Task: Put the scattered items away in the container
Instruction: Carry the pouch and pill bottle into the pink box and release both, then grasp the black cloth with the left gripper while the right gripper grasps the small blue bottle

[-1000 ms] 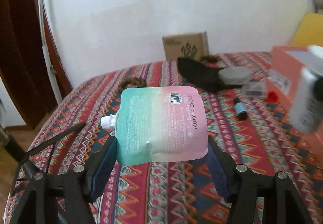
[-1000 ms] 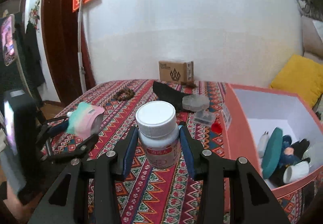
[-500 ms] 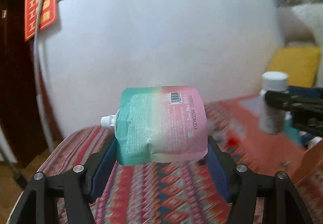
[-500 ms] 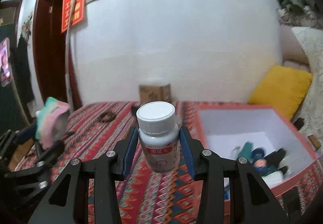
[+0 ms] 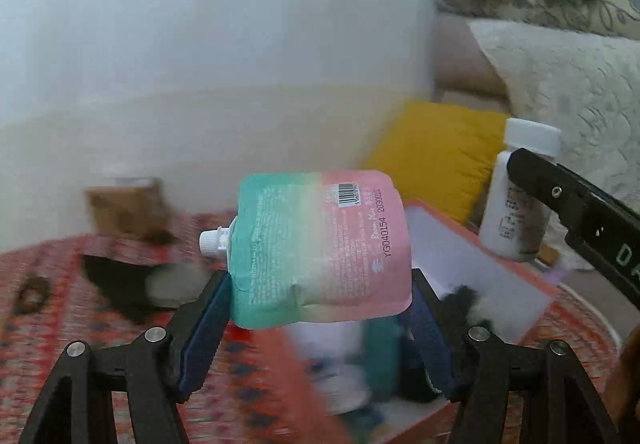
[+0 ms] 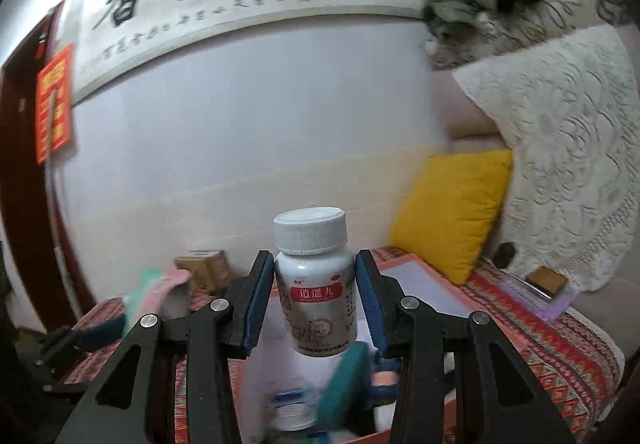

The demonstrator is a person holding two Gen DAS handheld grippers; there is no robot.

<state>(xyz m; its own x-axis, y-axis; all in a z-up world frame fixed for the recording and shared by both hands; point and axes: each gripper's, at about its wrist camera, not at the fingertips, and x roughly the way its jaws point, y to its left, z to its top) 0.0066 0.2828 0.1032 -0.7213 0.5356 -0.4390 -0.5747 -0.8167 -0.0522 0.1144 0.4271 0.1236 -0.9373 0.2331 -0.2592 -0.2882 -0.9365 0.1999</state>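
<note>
My left gripper (image 5: pixel 320 304) is shut on a teal-and-pink spout pouch (image 5: pixel 320 248) and holds it in the air above the near end of the pink box (image 5: pixel 532 280). My right gripper (image 6: pixel 314 302) is shut on a white pill bottle (image 6: pixel 314 284) with a white cap, upright, above the same box (image 6: pixel 404 272). The bottle also shows in the left wrist view (image 5: pixel 516 195), at the right over the box. The pouch shows edge-on at the left in the right wrist view (image 6: pixel 156 292). Several items lie blurred inside the box.
A patterned red cloth (image 6: pixel 552 328) covers the table. A black pouch (image 5: pixel 116 280), a grey case (image 5: pixel 172 284) and a brown ring (image 5: pixel 34 290) lie on it at the left. A cardboard box (image 5: pixel 124 207) stands by the wall. A yellow cushion (image 6: pixel 452 211) sits behind.
Both grippers have risen and swung right with their loads, from over the cloth to above the pink box. Both stay shut on what they hold.
</note>
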